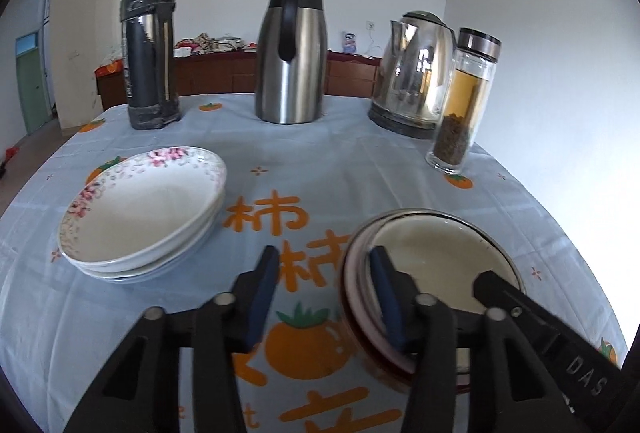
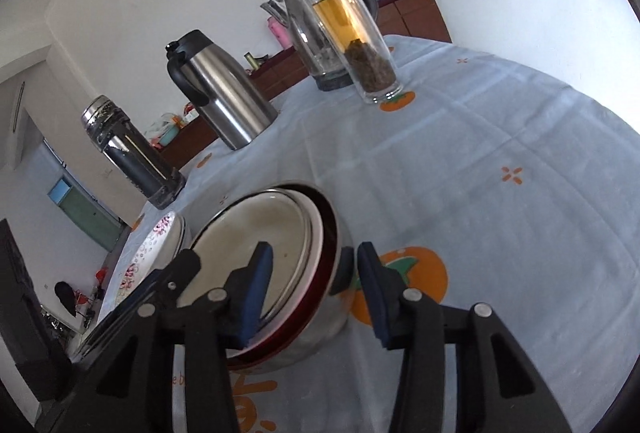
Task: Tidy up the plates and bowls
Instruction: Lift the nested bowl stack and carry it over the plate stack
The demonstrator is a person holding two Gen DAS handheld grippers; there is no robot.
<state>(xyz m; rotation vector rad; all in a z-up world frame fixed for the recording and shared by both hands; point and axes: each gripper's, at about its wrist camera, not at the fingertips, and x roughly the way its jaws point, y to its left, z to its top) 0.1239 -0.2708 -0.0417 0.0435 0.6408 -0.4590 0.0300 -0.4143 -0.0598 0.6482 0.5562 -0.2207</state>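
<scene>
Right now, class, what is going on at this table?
A person works two handheld grippers at a stack of bowls on the table. The left gripper and the right gripper each straddle the stack's rim, one finger inside, one outside. Whether they pinch it is unclear. A stack of flowered plates sits beside it.
</scene>
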